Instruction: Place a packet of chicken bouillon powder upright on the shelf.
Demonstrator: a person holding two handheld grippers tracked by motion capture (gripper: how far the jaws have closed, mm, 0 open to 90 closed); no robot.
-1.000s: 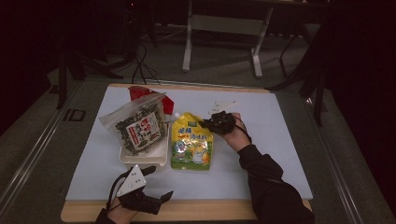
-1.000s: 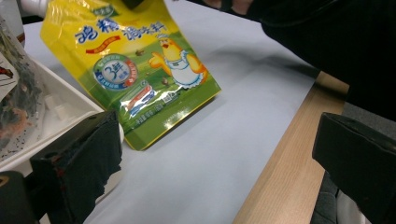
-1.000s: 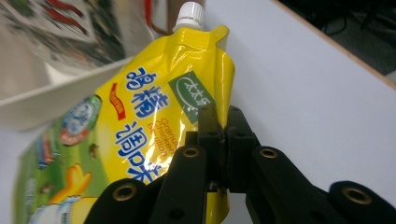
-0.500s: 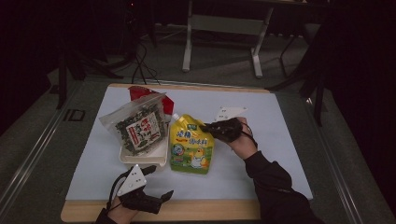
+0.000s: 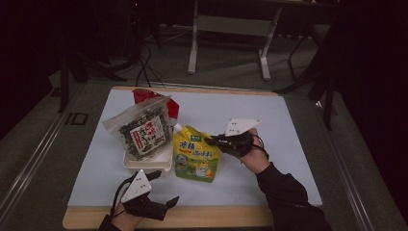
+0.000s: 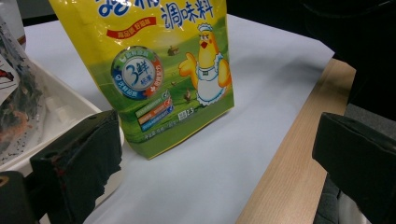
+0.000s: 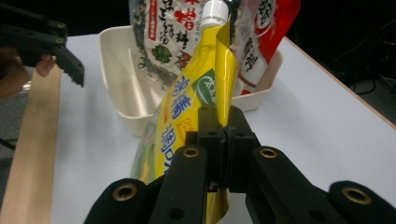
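Note:
A yellow seasoning pouch (image 5: 194, 155) with a white spout and a cartoon chicken stands tilted on the white mat. My right gripper (image 5: 213, 141) is shut on the pouch's right side seam. In the right gripper view the jaws pinch that thin yellow edge (image 7: 223, 122) below the spout. My left gripper (image 5: 166, 187) rests near the table's front edge, open, with nothing between its jaws. The left gripper view looks through the wide gap of the left gripper (image 6: 219, 163) at the pouch's lower front (image 6: 163, 65), which is a short way off.
A white tray (image 5: 146, 165) left of the pouch holds a clear seaweed bag (image 5: 141, 130), with a red bag (image 5: 144, 96) behind it. The same tray (image 7: 122, 79) appears in the right gripper view. The wooden table edge (image 6: 285, 158) runs along the front.
My right gripper has moved toward the person and risen a little, drawing the pouch's side up with it. The left gripper has stayed put.

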